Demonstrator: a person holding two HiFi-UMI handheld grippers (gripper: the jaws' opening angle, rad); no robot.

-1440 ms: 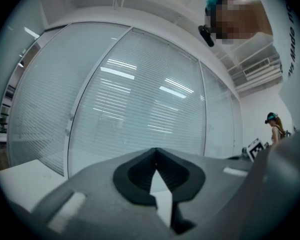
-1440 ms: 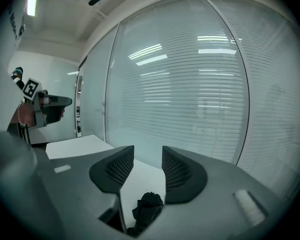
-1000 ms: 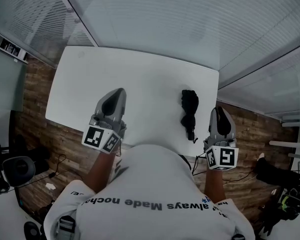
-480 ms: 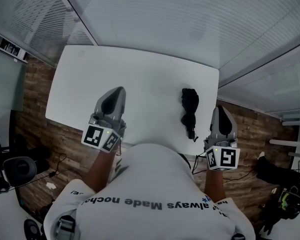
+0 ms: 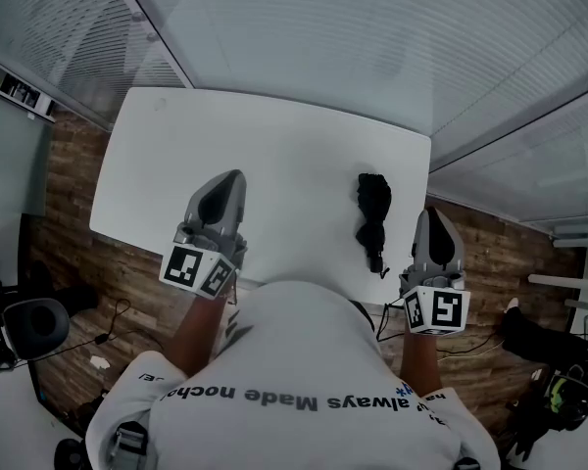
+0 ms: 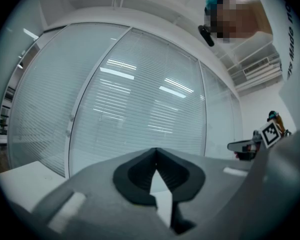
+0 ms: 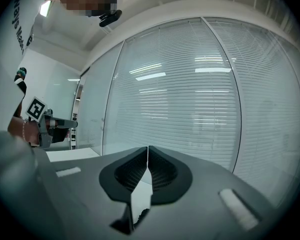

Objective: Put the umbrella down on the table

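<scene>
OK, the small black folded umbrella (image 5: 372, 213) lies flat on the white rectangular table (image 5: 255, 145). It sits near the front right edge, handle end and wrist strap pointing back toward the person. Nothing touches it.

What's changed: the grey hand-held right gripper (image 7: 148, 151) has closed up. A second ago its jaws stood a little apart; now the ribbed pads meet, with nothing between them. It hangs just beside the umbrella, off the table's right front corner. It's clear of the umbrella and points roughly level at the glass wall with blinds. The umbrella hasn't shifted between the pictures.

The grey left gripper (image 6: 156, 153) reads the same: jaw tips together and empty. It's held level over the table's near edge, well apart from the umbrella, and hasn't moved.

My read: the put-down is done. The tabletop carries the umbrella's body. The strap tip sits right at the edge, and I can't tell if it overhangs. The release looks complete, and the right jaws shutting on air looks like a return to rest, not a new grasp. Nothing seems left for the task.

One minor risk: the umbrella is close to the front edge, so a careless pull-back of the right hand could catch the strap.
</scene>
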